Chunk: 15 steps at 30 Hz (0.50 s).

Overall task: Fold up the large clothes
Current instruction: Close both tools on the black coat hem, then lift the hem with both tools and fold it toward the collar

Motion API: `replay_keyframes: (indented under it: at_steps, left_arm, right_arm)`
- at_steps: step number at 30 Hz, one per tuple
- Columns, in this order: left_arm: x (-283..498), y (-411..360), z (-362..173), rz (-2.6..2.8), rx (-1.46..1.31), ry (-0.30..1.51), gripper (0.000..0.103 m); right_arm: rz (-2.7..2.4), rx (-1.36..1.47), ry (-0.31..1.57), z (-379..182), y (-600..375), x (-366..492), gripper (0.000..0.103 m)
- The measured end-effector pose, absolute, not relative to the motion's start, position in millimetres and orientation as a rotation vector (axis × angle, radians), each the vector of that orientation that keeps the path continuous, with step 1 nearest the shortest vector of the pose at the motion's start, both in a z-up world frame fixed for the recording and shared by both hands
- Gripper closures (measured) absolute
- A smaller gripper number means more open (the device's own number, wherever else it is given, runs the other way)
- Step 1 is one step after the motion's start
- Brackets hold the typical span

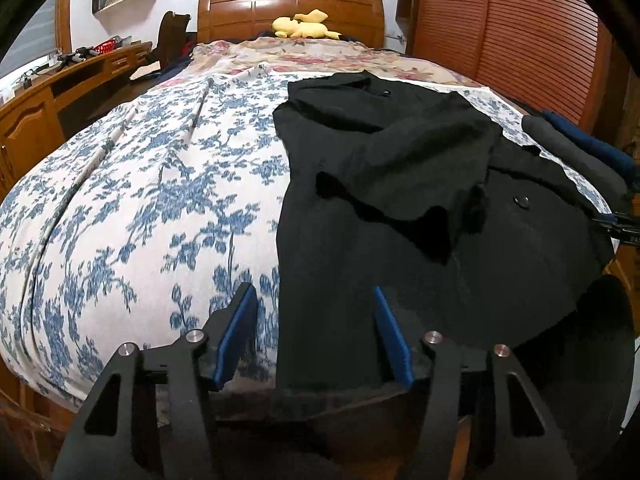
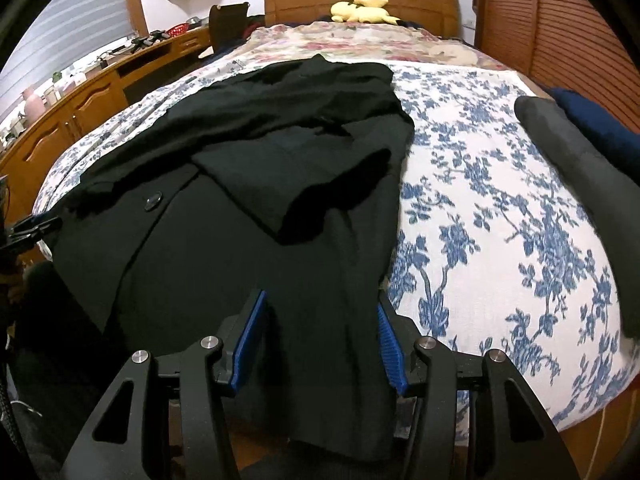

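While flat, black coat (image 1: 360,240) lengthwise, collar toward headboard (image 1: 290,10)

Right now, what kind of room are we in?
A bedroom, most likely: a bed with a wooden headboard, a plush toy by it, and a wooden desk alongside.

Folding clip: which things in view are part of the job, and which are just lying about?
In the job: black buttoned coat, left gripper, right gripper.

Lying about: yellow plush toy, grey and navy folded clothes, red basket on the wooden desk.
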State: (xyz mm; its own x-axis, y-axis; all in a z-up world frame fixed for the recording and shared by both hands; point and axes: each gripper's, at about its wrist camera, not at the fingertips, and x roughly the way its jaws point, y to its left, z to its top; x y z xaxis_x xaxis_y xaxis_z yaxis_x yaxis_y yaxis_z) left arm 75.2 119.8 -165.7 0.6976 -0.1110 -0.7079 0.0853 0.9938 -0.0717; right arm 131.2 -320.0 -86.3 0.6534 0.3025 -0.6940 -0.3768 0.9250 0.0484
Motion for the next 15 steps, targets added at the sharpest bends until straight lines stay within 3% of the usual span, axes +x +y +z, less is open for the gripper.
replay_keyframes:
  at_steps: [2,5,8,9,11,15]
  left_arm:
    - [72.4,119.9,-167.1,-0.115,-0.04,0.793,0.048]
    - [70.4,120.7,-168.4,-0.154,-0.089,0.799,0.065]
    - [69.4,118.0,-165.3,-0.163,-0.087,0.798,0.087]
    - [69.6,116.5,-163.4,-0.163,-0.078,0.797,0.093]
    - [68.3,114.5,-155.8,-0.18,-0.077,0.784,0.097]
    - [62.3,112.6,-129.6,-0.195,-0.072,0.713,0.098]
  right_arm:
    - [0.384,-0.11,0.77,-87.2,-319.5,128.0,0.049]
    - [0.383,-0.119,0.773,-87.3,-314.8,124.5,0.051]
    - [0.378,-0.133,0.77,-85.0,-309.5,123.0,0.068]
    - [0.379,-0.141,0.766,-83.7,-307.3,122.4,0.078]
    - [0.389,-0.154,0.75,-79.4,-304.1,121.0,0.094]
    - [0.409,-0.131,0.714,-63.7,-306.4,119.9,0.098]
